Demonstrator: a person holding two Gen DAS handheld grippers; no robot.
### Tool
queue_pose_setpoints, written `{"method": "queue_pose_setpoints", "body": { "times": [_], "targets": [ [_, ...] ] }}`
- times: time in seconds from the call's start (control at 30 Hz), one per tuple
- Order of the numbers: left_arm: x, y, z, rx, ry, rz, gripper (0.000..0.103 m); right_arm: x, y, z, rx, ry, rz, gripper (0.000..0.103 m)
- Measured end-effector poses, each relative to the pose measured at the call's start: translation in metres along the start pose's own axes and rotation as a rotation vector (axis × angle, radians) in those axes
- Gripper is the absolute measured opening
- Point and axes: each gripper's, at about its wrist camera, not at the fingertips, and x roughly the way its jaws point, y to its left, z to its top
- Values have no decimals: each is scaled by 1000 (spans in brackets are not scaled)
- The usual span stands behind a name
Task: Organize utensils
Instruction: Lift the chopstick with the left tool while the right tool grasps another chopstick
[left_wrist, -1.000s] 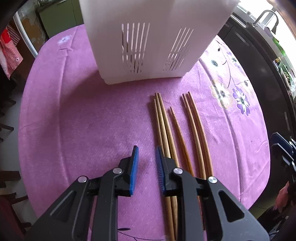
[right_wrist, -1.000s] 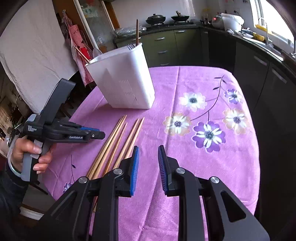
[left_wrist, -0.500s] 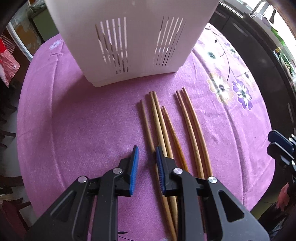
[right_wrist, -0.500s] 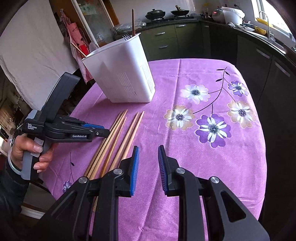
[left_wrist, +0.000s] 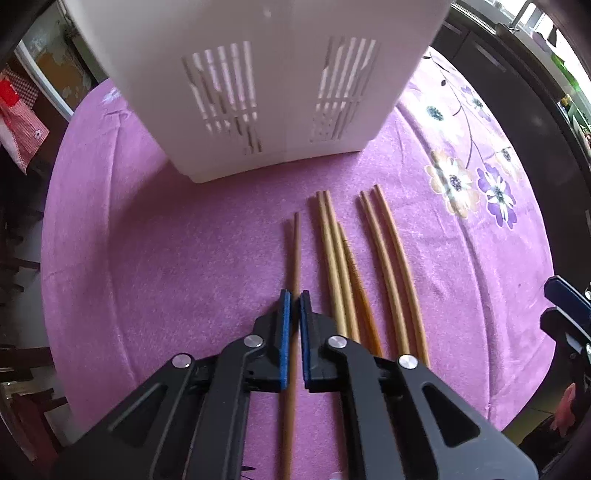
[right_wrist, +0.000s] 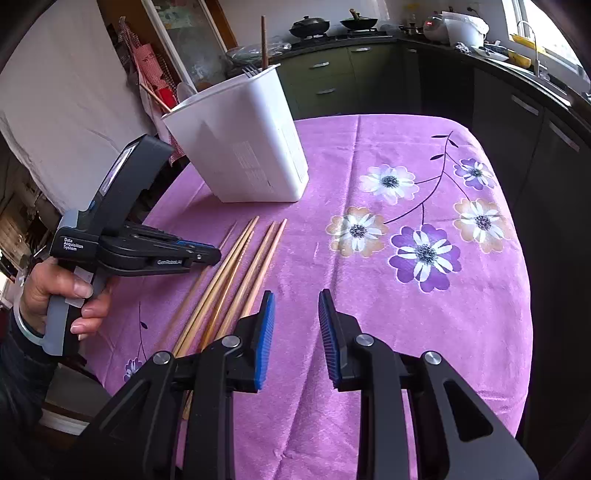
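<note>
We find the left gripper pressed together on a single slender brown wooden chopstick, which runs lengthwise between its blue pads and lies apart from the rest, at the left of the row. The gripper points steeply down at the round table with the purple flowered cloth.

To the right of the pinched stick we note five more wooden chopsticks lying on the cloth: a pale pair touching each other, one darker stick tucked against them, and a second pale pair a little further right. All point toward the white slotted plastic utensil holder, which stands upright on the cloth just beyond their tips.

In the right wrist view, the holder already contains a dark stick and fork tines that show above its rim. A person's hand grips the handle of the left gripper at the left edge of the table.

The right gripper hovers over bare cloth beside the chopsticks; its jaws are spreading and we see nothing between them.
</note>
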Motion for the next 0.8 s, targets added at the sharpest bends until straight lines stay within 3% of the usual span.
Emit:
{"method": "queue_pose_setpoints", "body": {
  "times": [0.1, 0.33, 0.57, 0.8],
  "targets": [
    [-9, 13, -2, -26, -19, -18, 5, -2, -1, 0, 3, -4, 2, 25],
    [-74, 35, -22, -38, -177, -30, 5, -11, -3, 0, 9, -21, -15, 25],
    [-148, 47, -70, -31, -349, -32, 5, -13, -1, 1, 16, -20, -10, 27],
    [-182, 57, -111, -18, -445, -26, 5, 4, 13, 5, -14, 40, -2, 27]
  ]
}}
